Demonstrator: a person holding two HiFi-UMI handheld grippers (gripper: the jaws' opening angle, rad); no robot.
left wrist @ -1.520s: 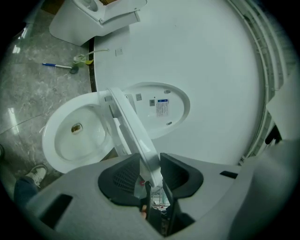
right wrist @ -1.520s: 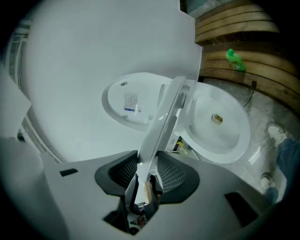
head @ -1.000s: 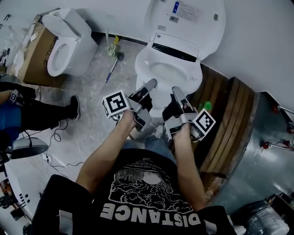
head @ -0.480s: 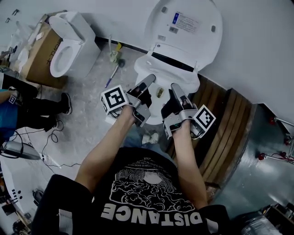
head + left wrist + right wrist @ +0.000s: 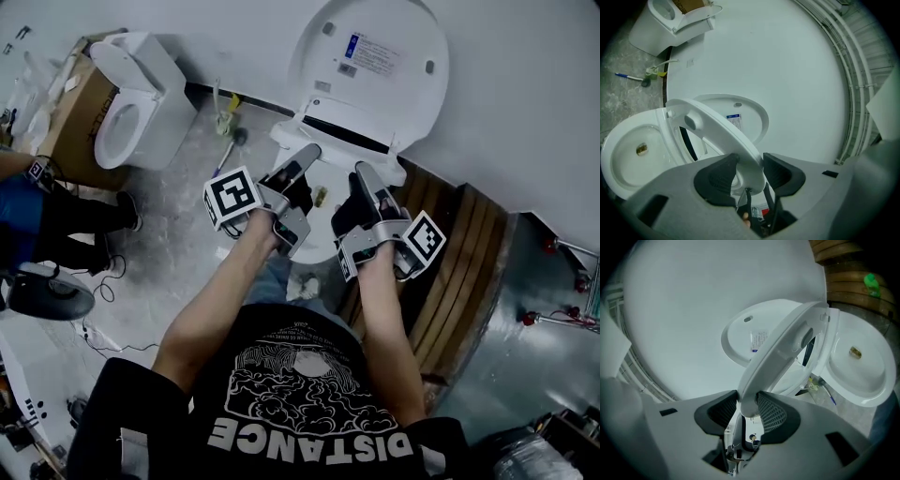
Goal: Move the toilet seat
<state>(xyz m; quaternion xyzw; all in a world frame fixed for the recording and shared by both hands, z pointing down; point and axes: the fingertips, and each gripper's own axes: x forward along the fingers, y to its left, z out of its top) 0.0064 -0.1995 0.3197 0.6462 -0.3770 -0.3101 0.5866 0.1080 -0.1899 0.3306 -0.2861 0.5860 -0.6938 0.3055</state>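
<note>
Since toilet seat [image 5: 712,124] hinges at rear, left gripper [image 5: 750,159] and right gripper [image 5: 747,397] both clamp its front rim, presumably to raise it evenly.

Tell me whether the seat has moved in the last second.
Yes. The seat has swung up off the bowl toward the lid, held by the left tool and right tool.

White toilet seat [image 5: 785,345] (a hinged ring) stands half raised, tilted
</note>
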